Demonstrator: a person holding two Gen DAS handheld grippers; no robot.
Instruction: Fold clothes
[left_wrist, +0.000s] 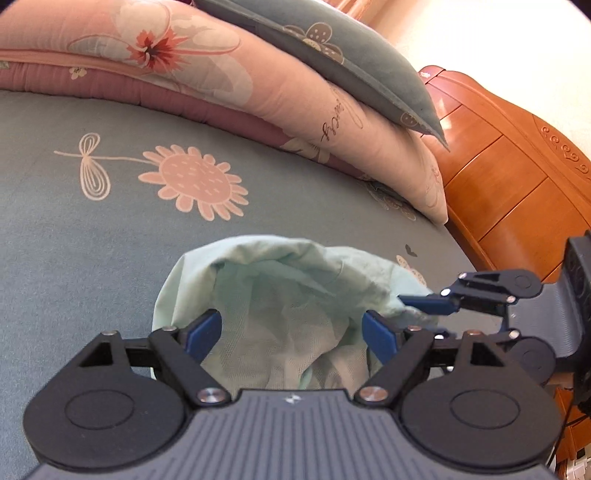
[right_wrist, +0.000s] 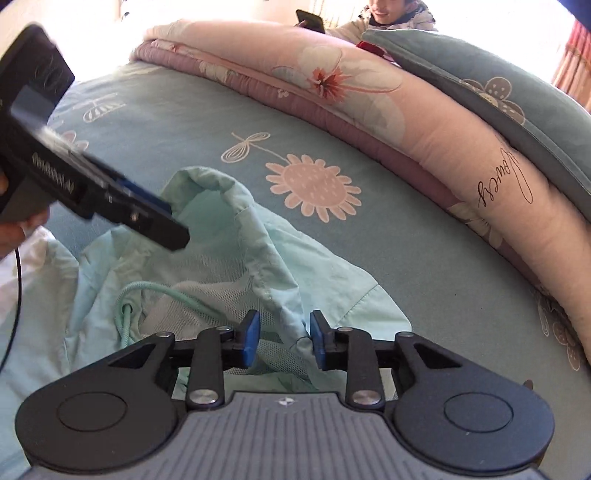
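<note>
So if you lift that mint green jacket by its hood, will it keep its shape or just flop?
Probably flop: the jacket is thin, creased cloth with a mesh lining, and the hood already sags in folds. It looks light for its size, so one pinch should raise it. The drawstring would likely dangle loose.

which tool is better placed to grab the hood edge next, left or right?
Right, probably. The right tool already has a fold of the mint hooded jacket between its pads, which are apart and not pressing. The left tool stands wide open, straddling the hood without a definite edge between its pads.
</note>
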